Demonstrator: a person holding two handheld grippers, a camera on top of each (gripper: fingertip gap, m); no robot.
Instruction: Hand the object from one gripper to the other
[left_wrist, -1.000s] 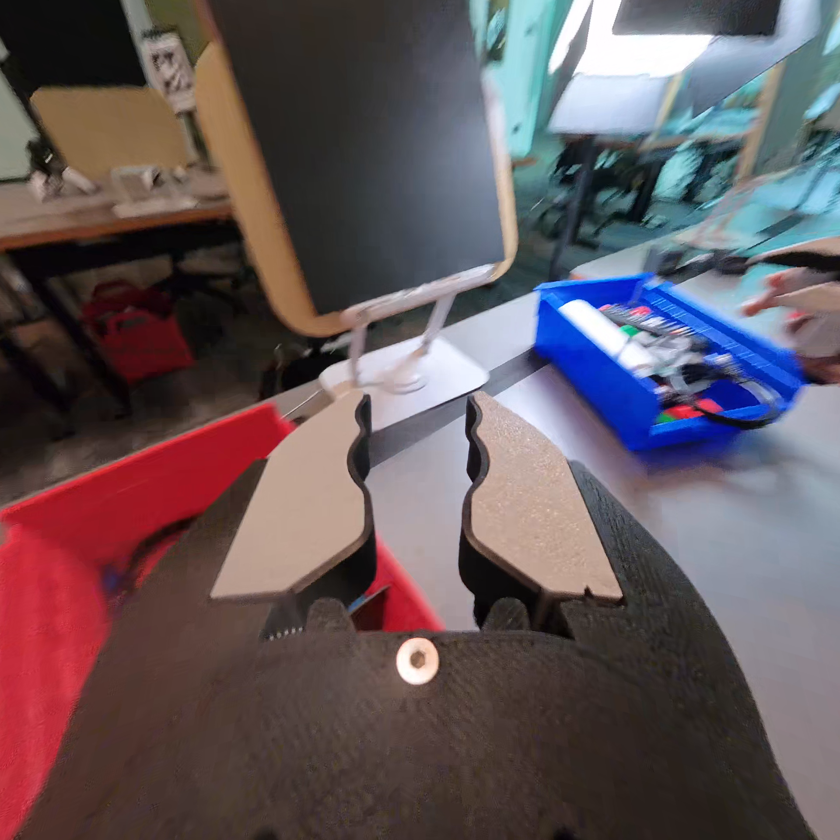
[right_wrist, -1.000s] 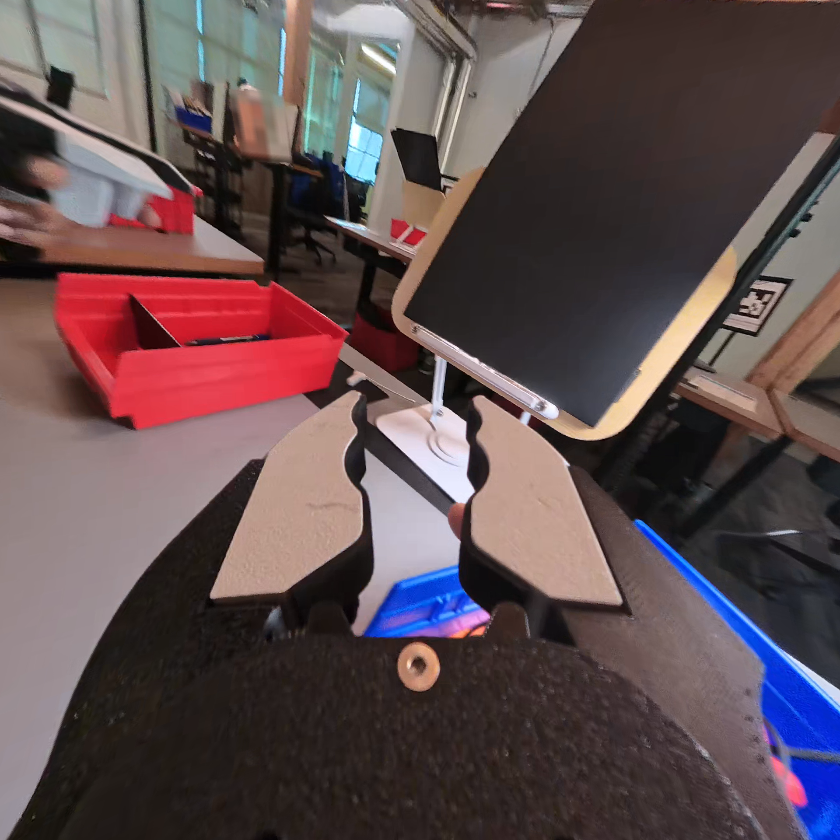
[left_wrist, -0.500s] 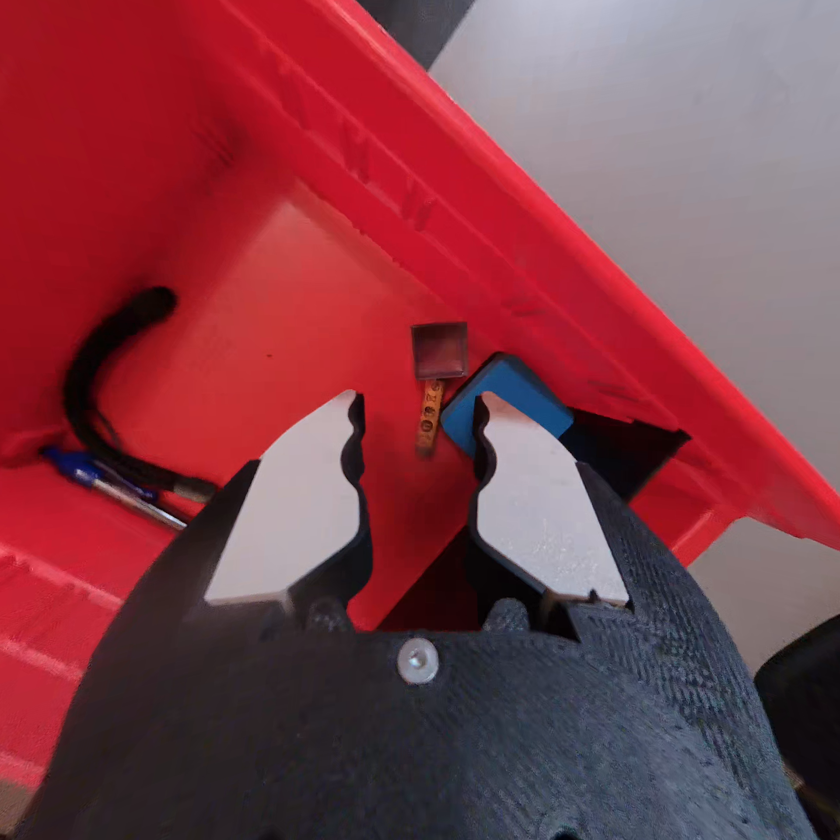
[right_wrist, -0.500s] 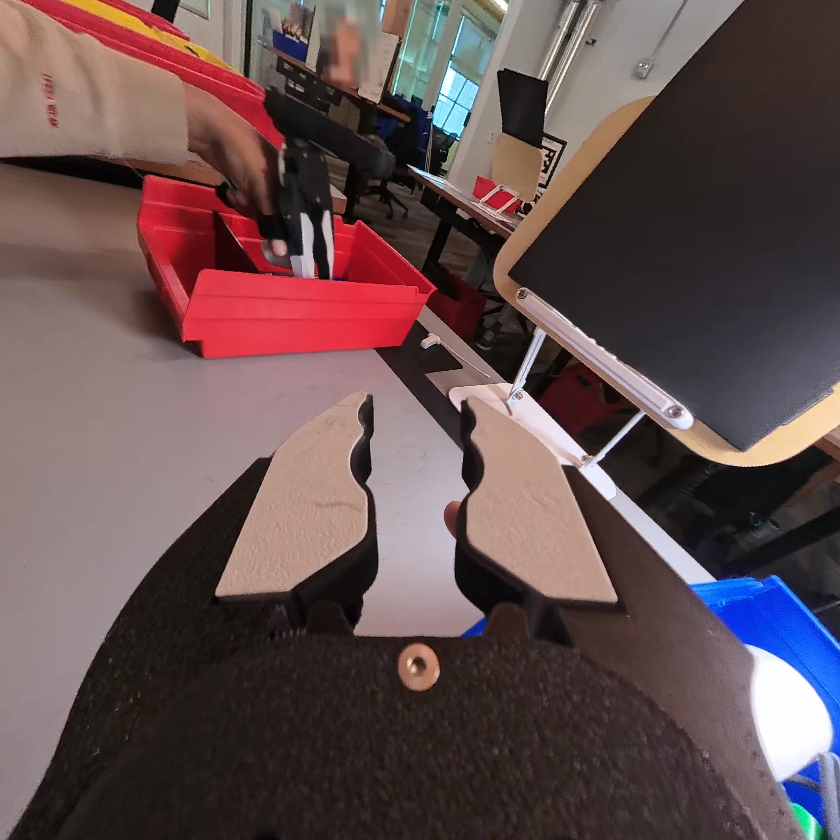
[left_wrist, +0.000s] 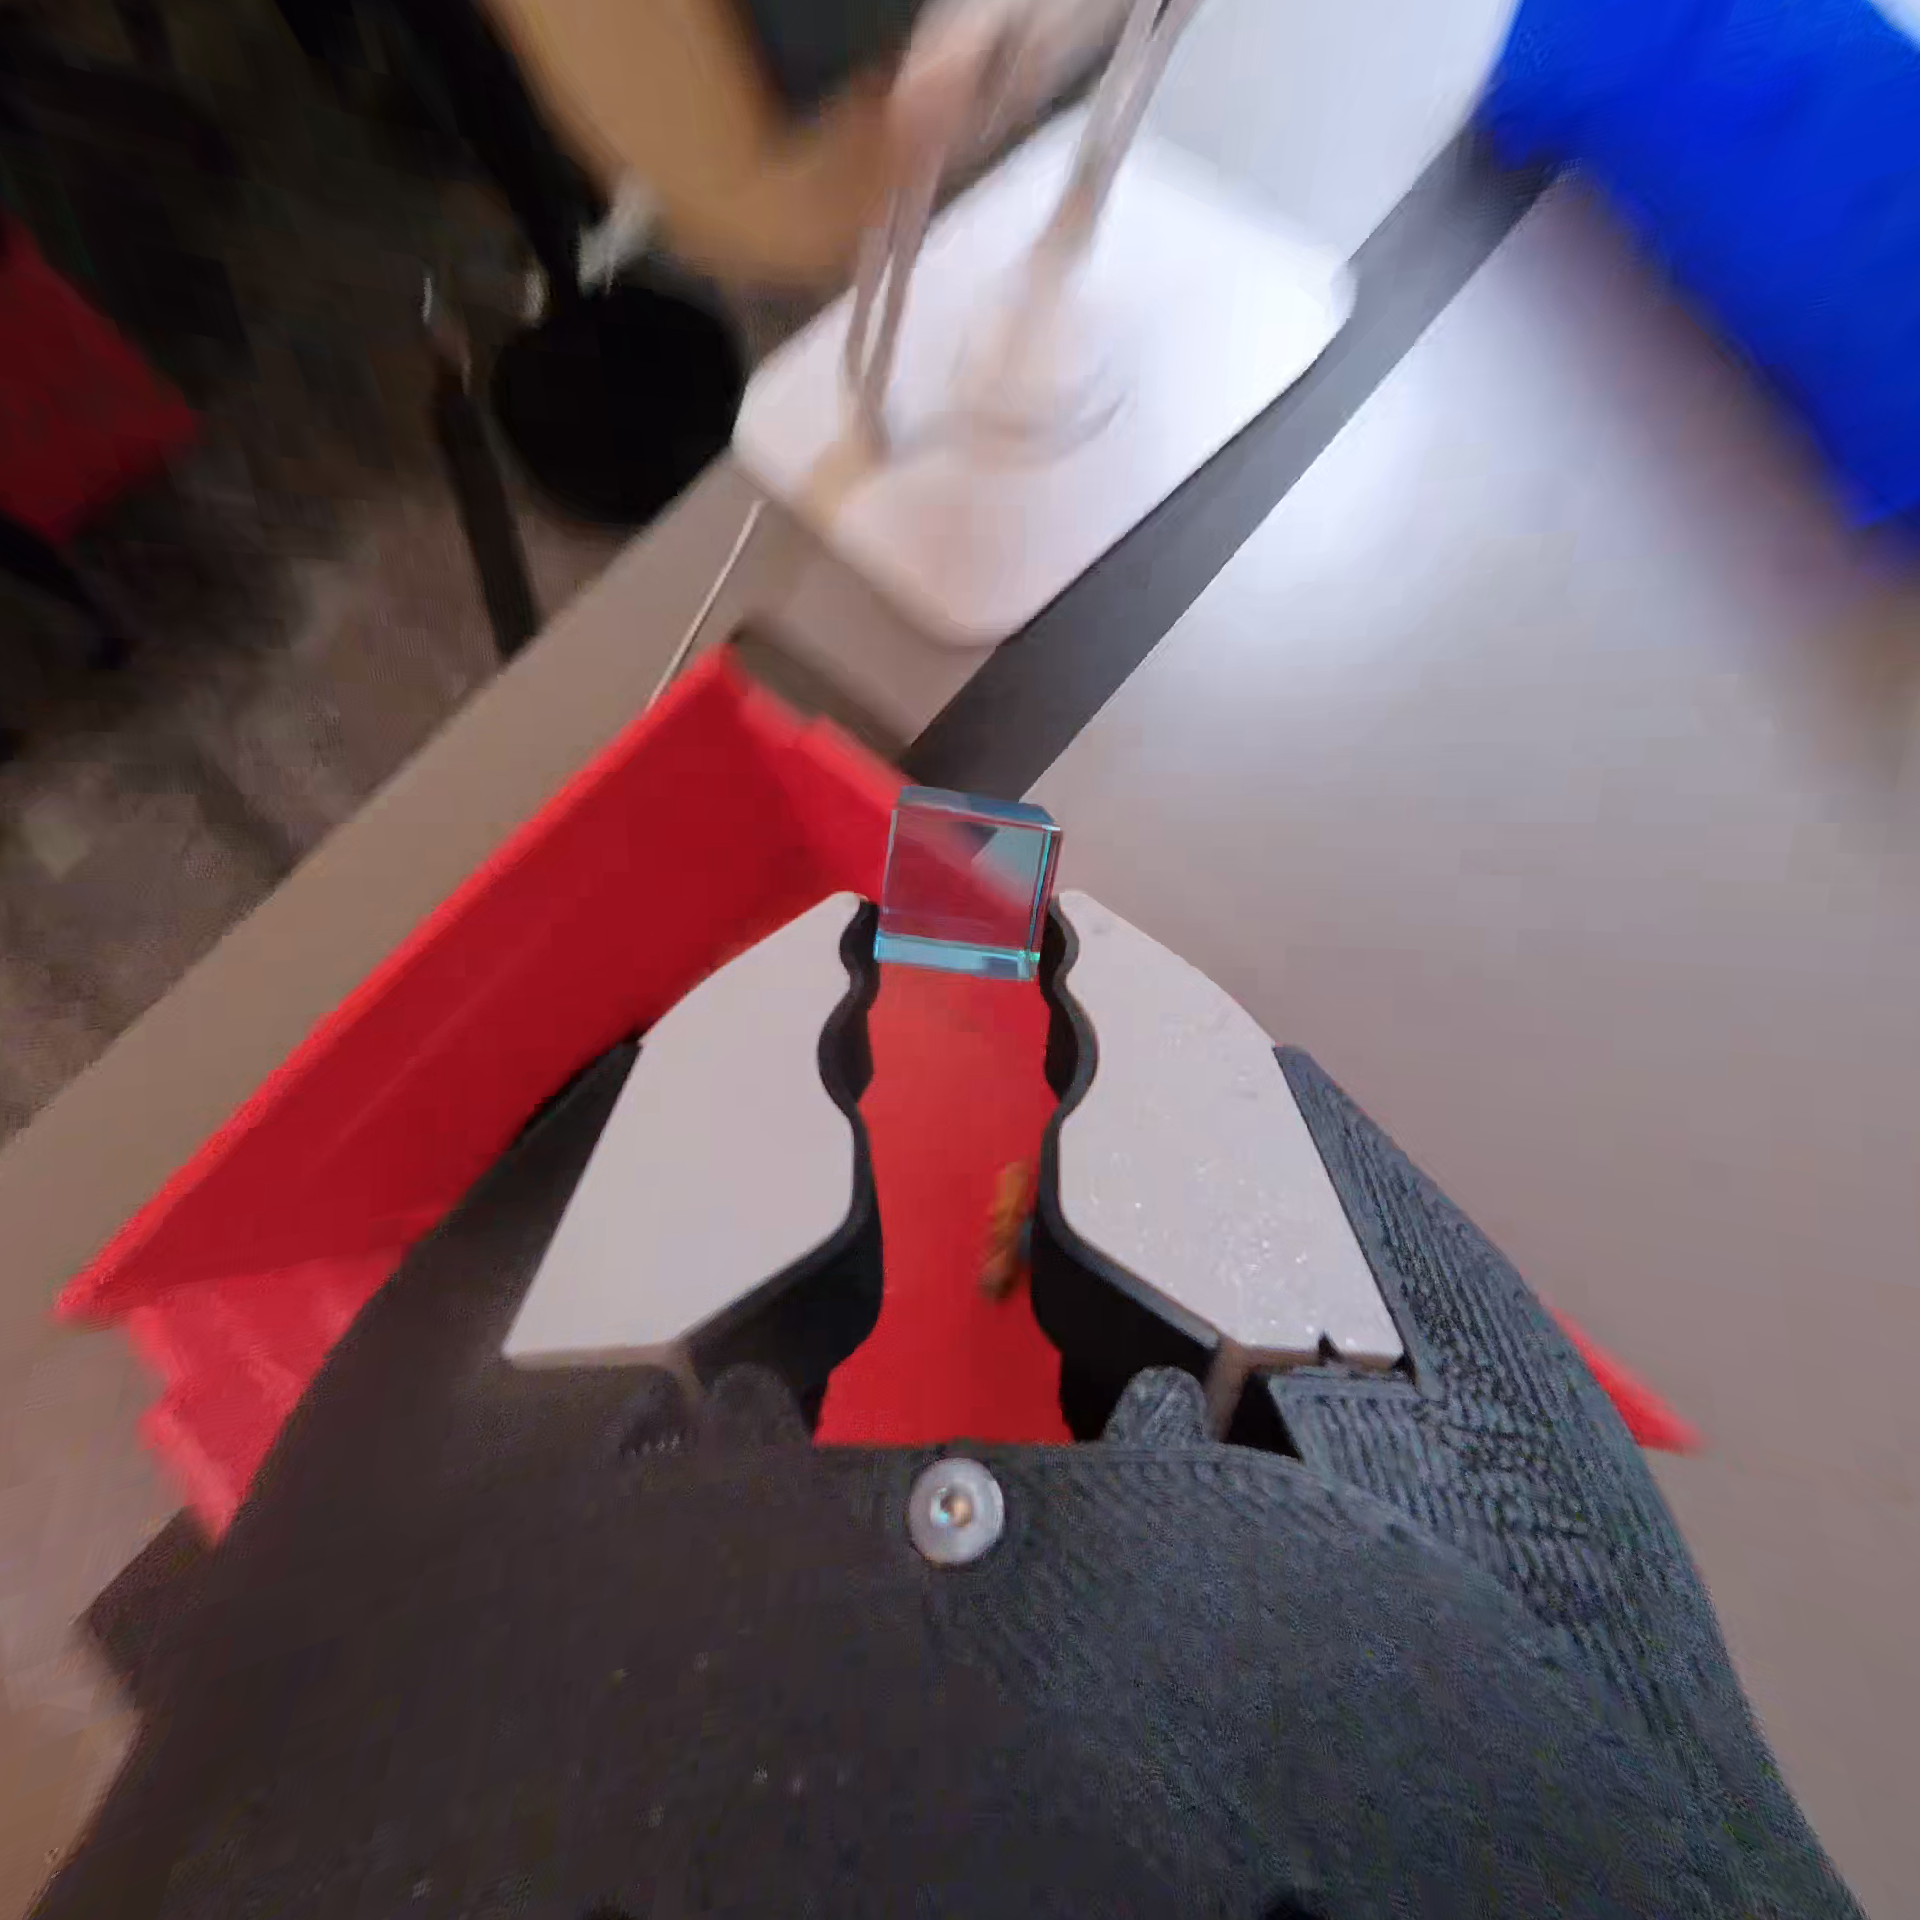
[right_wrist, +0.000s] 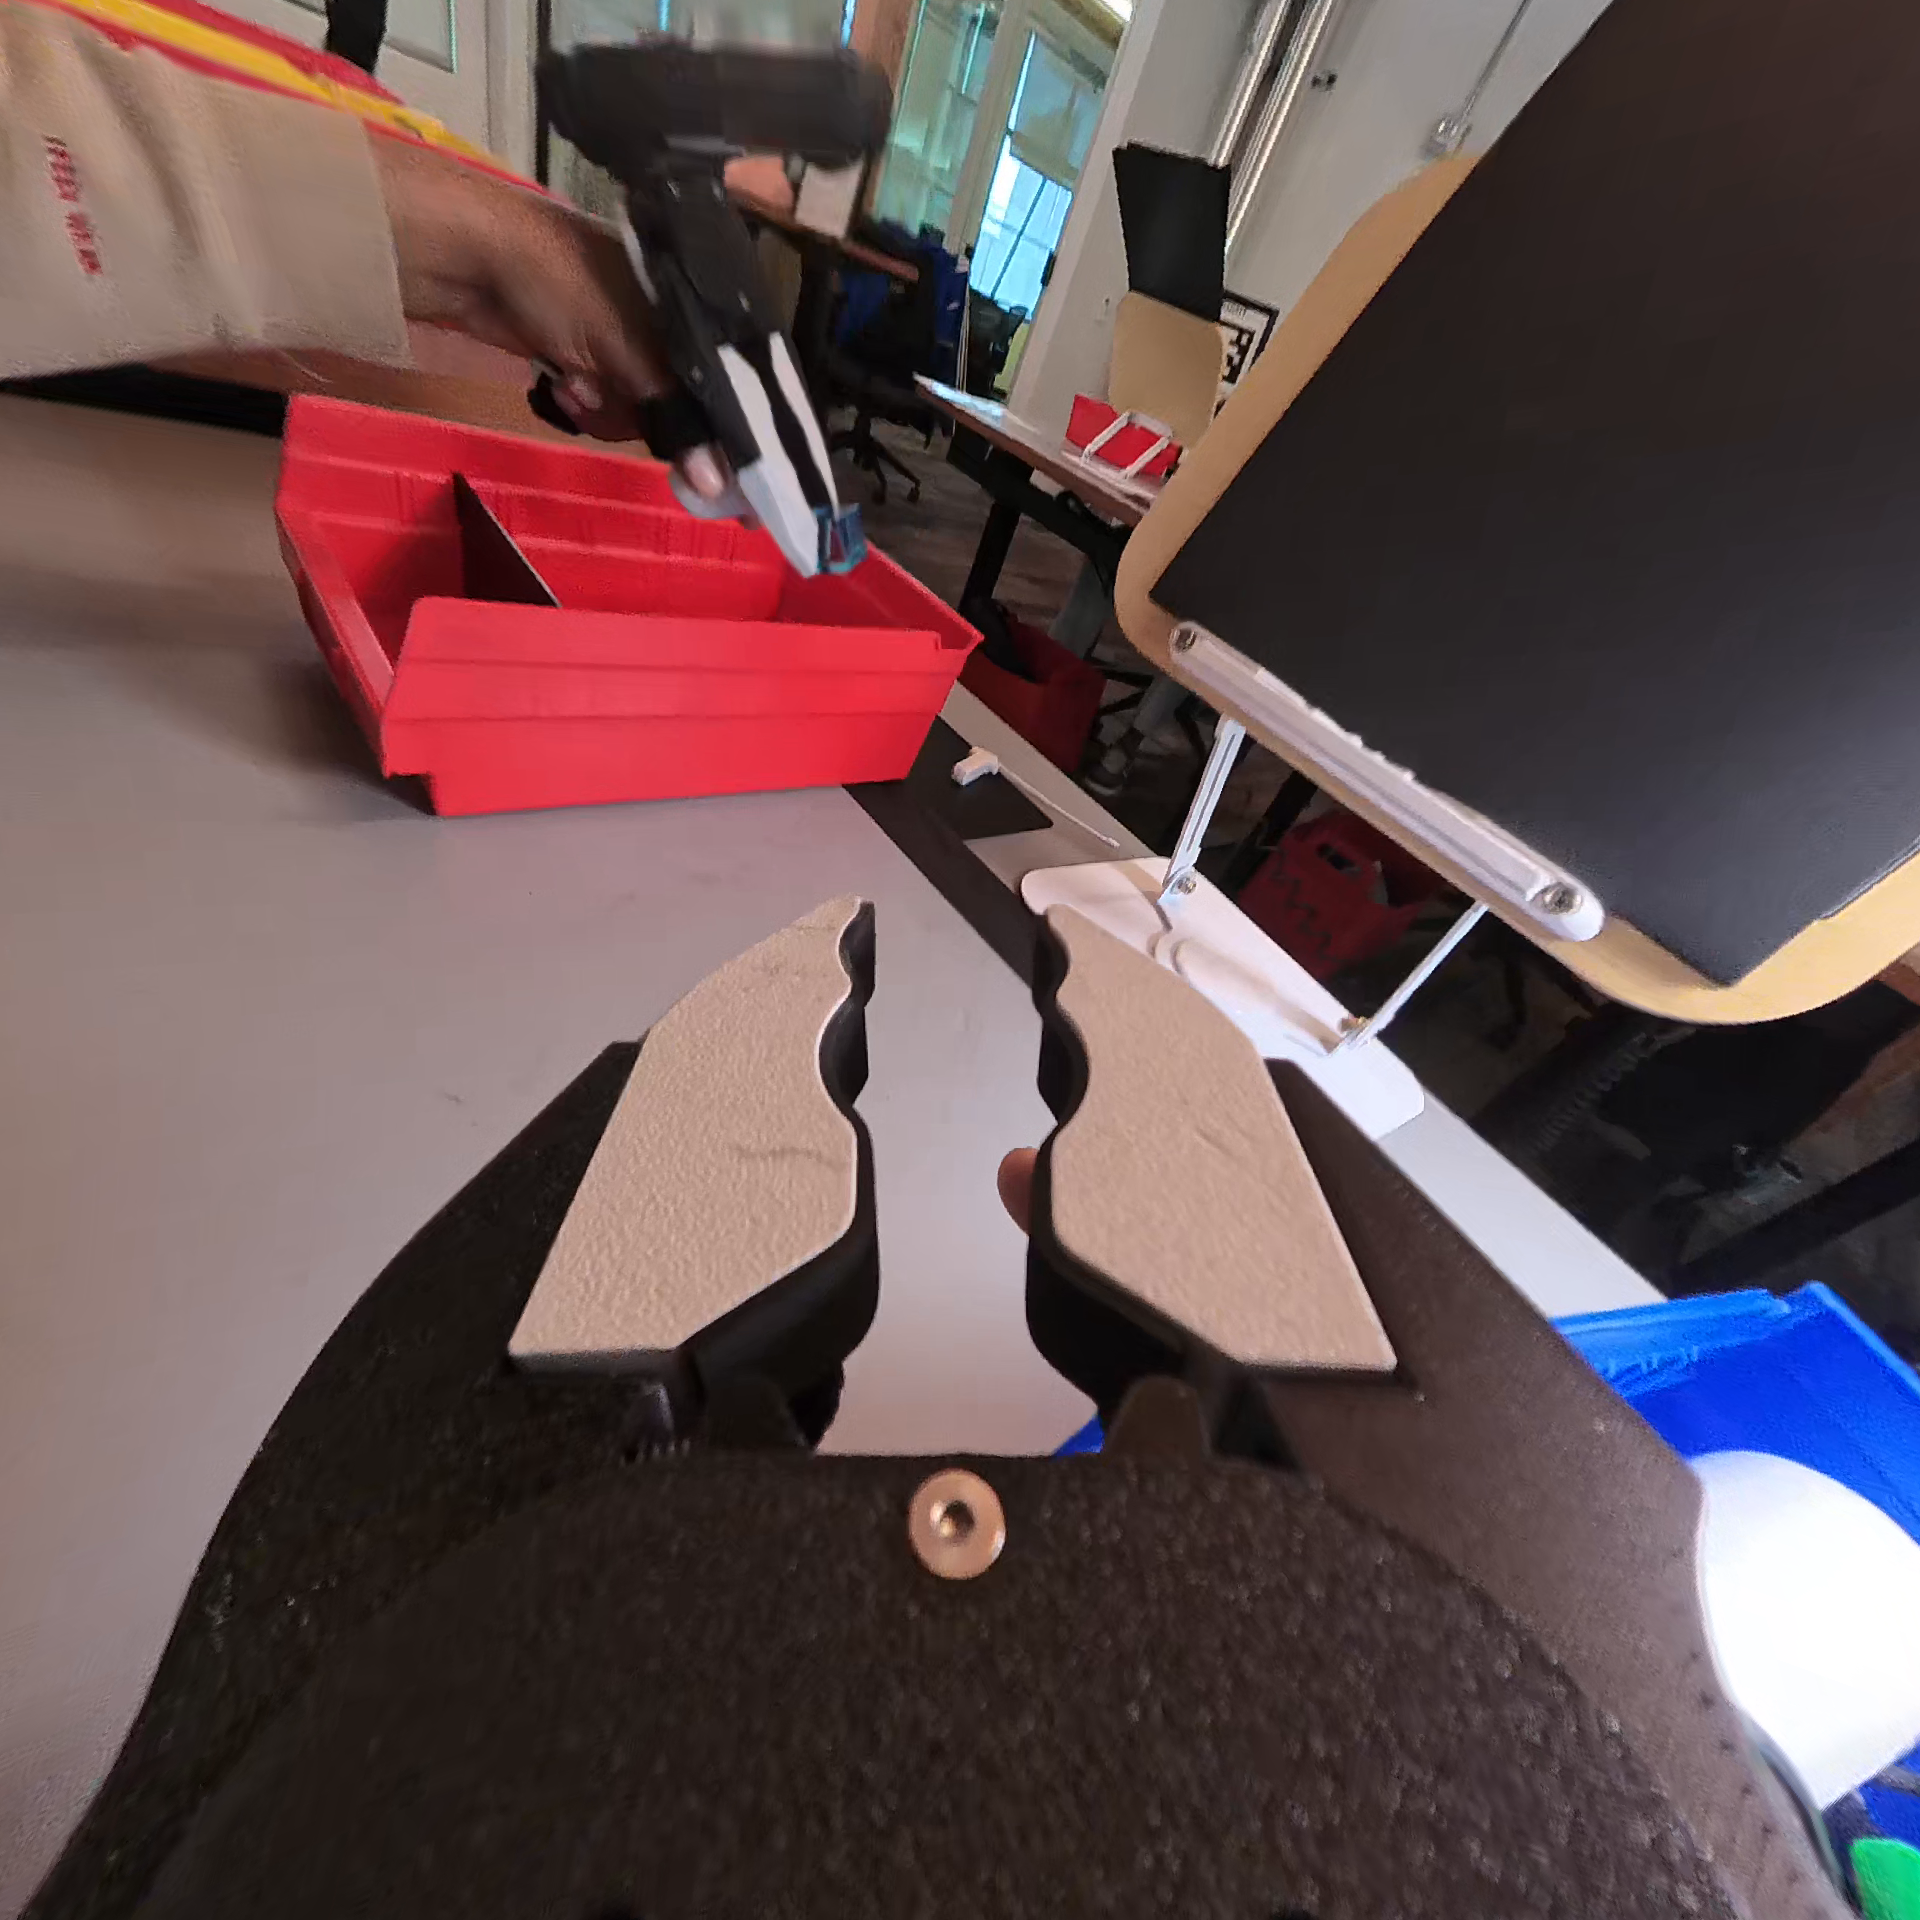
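Observation:
My left gripper (left_wrist: 961, 920) is shut on a small clear glass cube (left_wrist: 968, 883) with bluish edges, held at its fingertips just above the right end of the red bin (left_wrist: 468, 1018). The right wrist view shows that gripper (right_wrist: 826, 545), in a person's hand, with the cube (right_wrist: 844, 540) over the red bin (right_wrist: 665, 707). My right gripper (right_wrist: 954, 935) is open and empty above the grey table, well to the right of the bin.
A dark board on a white stand (right_wrist: 1226, 966) rises at the table's far edge. A blue bin (right_wrist: 1766, 1371) with a white object sits by my right gripper. A black strip (left_wrist: 1195, 582) crosses the table. A small brown item (left_wrist: 1006, 1226) lies in the red bin.
My left gripper has closed on the cube that lay in the red bin and lifted it above the bin's end. My right gripper has stayed open and barely moved.

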